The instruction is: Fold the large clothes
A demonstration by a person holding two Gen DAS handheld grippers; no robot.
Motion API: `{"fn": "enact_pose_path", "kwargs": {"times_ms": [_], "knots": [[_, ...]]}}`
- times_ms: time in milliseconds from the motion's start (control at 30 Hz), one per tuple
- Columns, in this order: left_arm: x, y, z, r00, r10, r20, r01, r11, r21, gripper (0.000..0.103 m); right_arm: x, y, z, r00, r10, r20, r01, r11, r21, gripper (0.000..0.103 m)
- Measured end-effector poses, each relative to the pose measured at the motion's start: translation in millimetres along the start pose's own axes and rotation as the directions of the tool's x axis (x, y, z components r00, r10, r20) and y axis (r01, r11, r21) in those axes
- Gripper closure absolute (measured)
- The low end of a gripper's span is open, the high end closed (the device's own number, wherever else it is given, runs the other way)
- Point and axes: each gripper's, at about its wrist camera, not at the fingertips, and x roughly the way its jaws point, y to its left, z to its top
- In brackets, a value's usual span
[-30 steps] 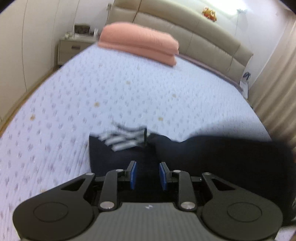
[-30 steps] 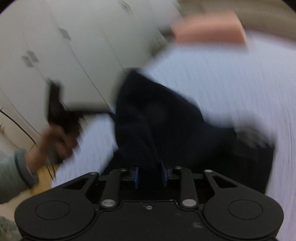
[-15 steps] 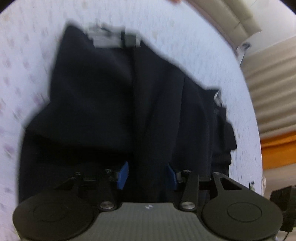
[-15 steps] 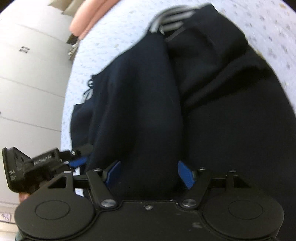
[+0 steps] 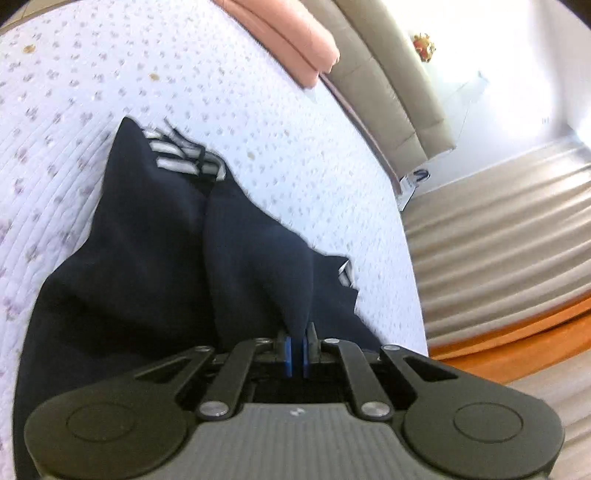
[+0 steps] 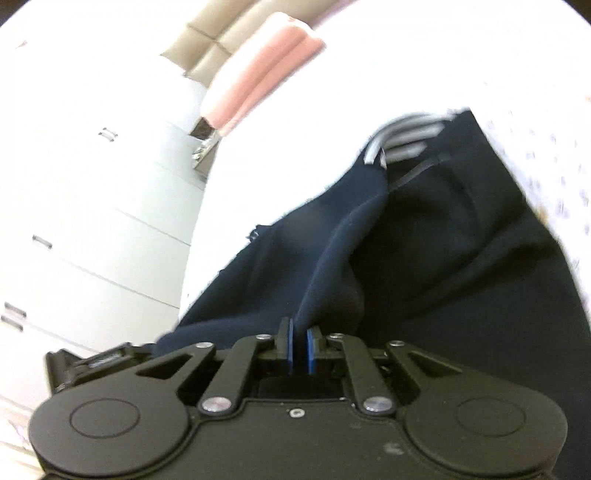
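Note:
A dark navy garment (image 5: 147,266) with grey-and-white striped trim (image 5: 181,158) lies on a white bed with a small dotted print (image 5: 258,122). My left gripper (image 5: 295,350) is shut on a raised fold of the navy cloth, which rises in a peak from between its blue pads. In the right wrist view the same garment (image 6: 443,258) fills the right side, striped trim (image 6: 406,144) at its far end. My right gripper (image 6: 300,349) is shut on another raised fold of the cloth. The other gripper's body (image 6: 92,365) shows at the lower left.
Pink folded bedding (image 5: 291,33) lies at the head of the bed against a beige padded headboard (image 5: 388,85). Beige curtains (image 5: 498,236) hang beyond the bed's right edge. White wardrobe doors (image 6: 74,221) stand along the left side in the right wrist view.
Both grippers were open over the garment half a second ago; both have closed on folds of the navy cloth and lifted them. The views have tilted up toward the headboard.

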Motion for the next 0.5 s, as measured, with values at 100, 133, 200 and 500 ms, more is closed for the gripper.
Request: {"fn": "enact_pose_path", "kwargs": {"times_ms": [100, 133, 200, 500], "knots": [[22.8, 16.3, -19.3, 0.987, 0.125, -0.097, -0.121, 0.992, 0.040, 0.091, 8.1, -9.3, -12.1, 0.995, -0.095, -0.043, 0.094, 0.995, -0.019, 0.078], [32.7, 24.4, -27.2, 0.971, 0.205, -0.126, -0.199, 0.978, 0.058, 0.088, 21.6, -20.5, -19.1, 0.986, -0.149, -0.077, 0.149, 0.989, -0.003, 0.072], [45.7, 42.3, -42.2, 0.936, 0.305, -0.177, -0.299, 0.952, 0.064, 0.073, 41.4, -44.4, -32.3, 0.952, -0.268, -0.147, 0.274, 0.962, 0.015, 0.067], [-6.9, 5.3, -21.6, 0.957, 0.282, -0.075, -0.266, 0.949, 0.167, 0.071, 3.1, -39.2, -26.7, 0.944, -0.305, -0.128, 0.307, 0.952, 0.002, 0.053]]}}
